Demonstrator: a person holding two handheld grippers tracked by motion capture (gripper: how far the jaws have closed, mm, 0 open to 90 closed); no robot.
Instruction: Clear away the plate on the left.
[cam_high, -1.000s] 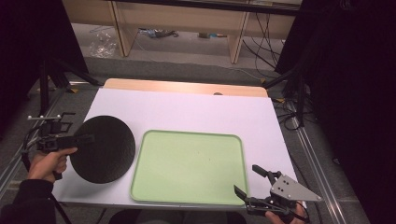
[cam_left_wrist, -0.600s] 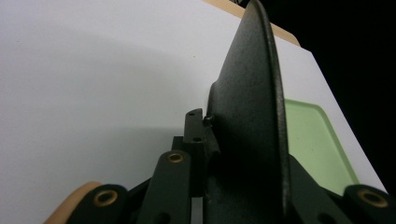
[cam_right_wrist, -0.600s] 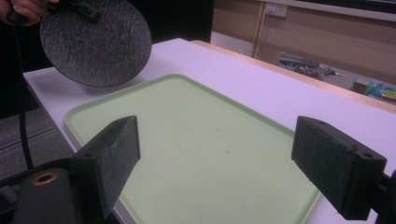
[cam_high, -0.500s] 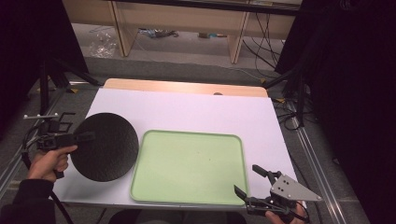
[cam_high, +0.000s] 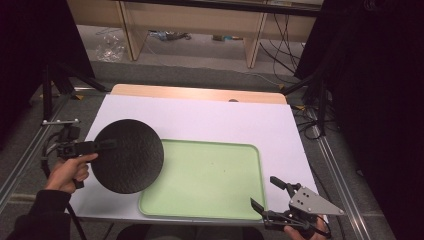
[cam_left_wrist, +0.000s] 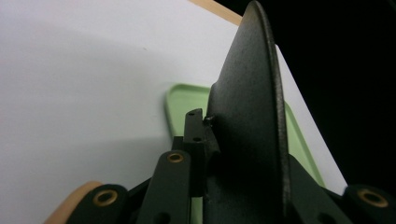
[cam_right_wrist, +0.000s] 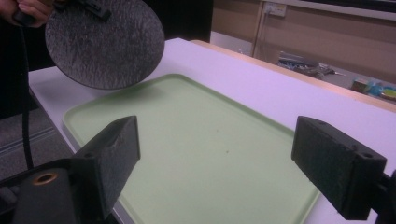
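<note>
Since the earlier frames, the black plate (cam_high: 127, 156) has travelled rightward with the left gripper (cam_high: 102, 145), so its right edge now overlaps the left rim of the green tray (cam_high: 210, 212), where before it lay wholly over the white table (cam_high: 210, 120) to the left of the tray. Over that same span the right gripper (cam_high: 267, 195) has kept its place at the near right corner of the table.

At this moment the left gripper's jaws are clamped on the left rim of the plate, one jaw above and one below, as the left gripper view shows, with the plate (cam_left_wrist: 250, 121) seen edge-on and tilted. From the right gripper view the plate (cam_right_wrist: 105, 42) hangs in the air above the far left corner of the tray (cam_right_wrist: 196, 154), lifted off the surface and casting a soft shadow on the tray's rim. A hand (cam_high: 67, 172) holds the left gripper's handle at the left edge of the table.

On the near right, the right gripper's jaws stand wide apart with nothing between them, pointing across the tray toward the plate. Its grey three-cornered plate sits on top, and it hovers just beyond the tray's near right corner. Bare green fills the tray's inside.
</note>
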